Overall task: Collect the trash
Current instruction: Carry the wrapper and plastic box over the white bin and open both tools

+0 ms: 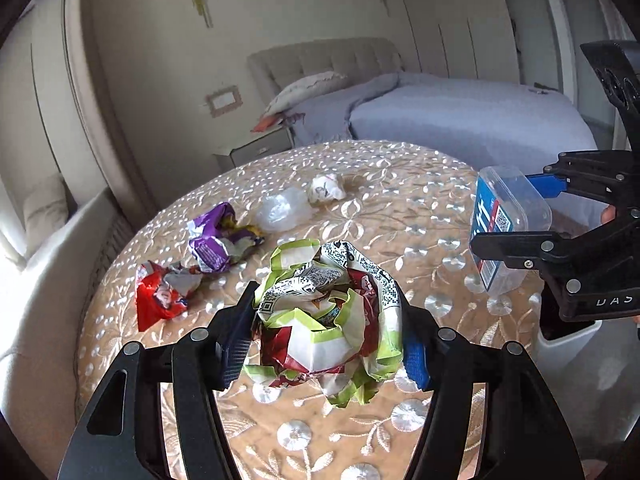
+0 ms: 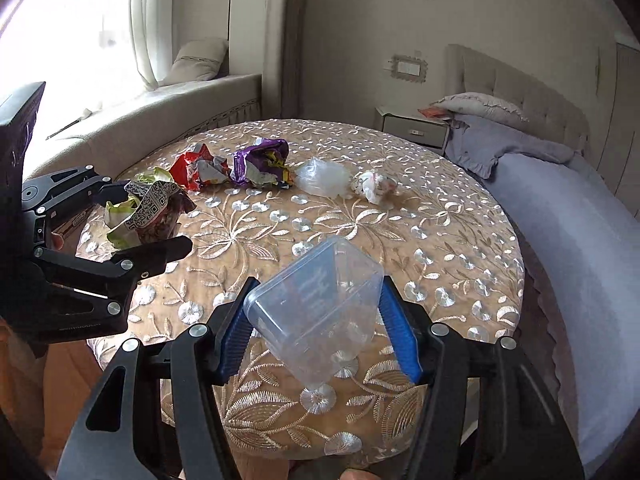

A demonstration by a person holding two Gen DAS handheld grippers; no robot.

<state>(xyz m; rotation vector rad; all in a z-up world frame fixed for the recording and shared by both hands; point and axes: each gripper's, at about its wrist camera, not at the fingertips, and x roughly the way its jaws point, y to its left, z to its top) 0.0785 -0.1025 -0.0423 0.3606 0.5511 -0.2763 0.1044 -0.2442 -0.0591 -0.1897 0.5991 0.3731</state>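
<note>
above table [image 1: 400, 208]: l gripper [image 1: 326, 332] clamps wrapper [image 1: 328, 312], r gripper [image 2: 320, 332] clamps tub [image 2: 316, 312].

Tan tablecloth [image 2: 400, 208] embroidered with silver flowers; red wrapper [image 1: 160, 296] beside purple wrapper [image 1: 218, 244].

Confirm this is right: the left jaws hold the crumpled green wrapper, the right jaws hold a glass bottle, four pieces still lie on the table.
One thing is wrong: the right gripper holds a clear plastic tub, not a glass bottle, as the right wrist view shows. The left gripper does hold the crumpled green wrapper, and four pieces lie on the table.
</note>
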